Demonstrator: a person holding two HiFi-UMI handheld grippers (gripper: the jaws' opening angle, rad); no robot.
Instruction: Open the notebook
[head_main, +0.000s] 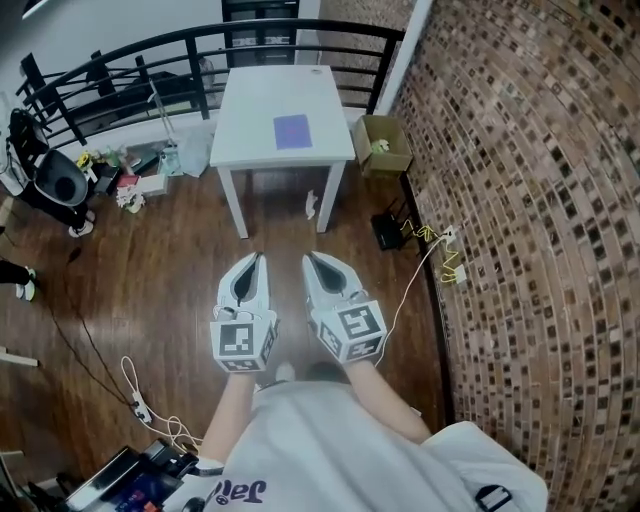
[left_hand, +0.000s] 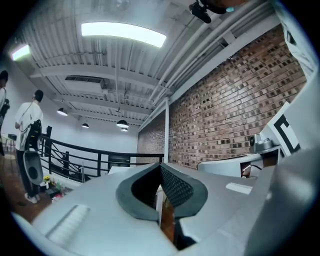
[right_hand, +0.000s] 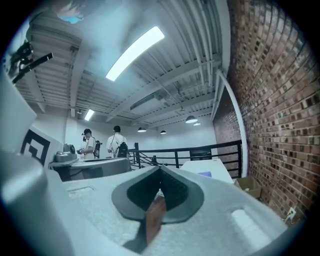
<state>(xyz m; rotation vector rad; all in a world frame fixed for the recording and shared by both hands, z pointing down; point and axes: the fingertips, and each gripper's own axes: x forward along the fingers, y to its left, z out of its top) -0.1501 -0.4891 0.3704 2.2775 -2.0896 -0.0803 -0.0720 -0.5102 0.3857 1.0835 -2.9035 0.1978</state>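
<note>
Purple notebook (head_main: 292, 131) lies closed, flat on white table (head_main: 250, 110), twd table's right half. L gripper (head_main: 260, 262) & R gripper (head_main: 309, 260) side by side, well short of table, over wood floor (head_main: 150, 290). Both jaws clenched together, nothing betw them.

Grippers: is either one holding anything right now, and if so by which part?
Nothing is held. The left gripper and right gripper are both shut and empty, away from the purple notebook lying on the white table.
</note>
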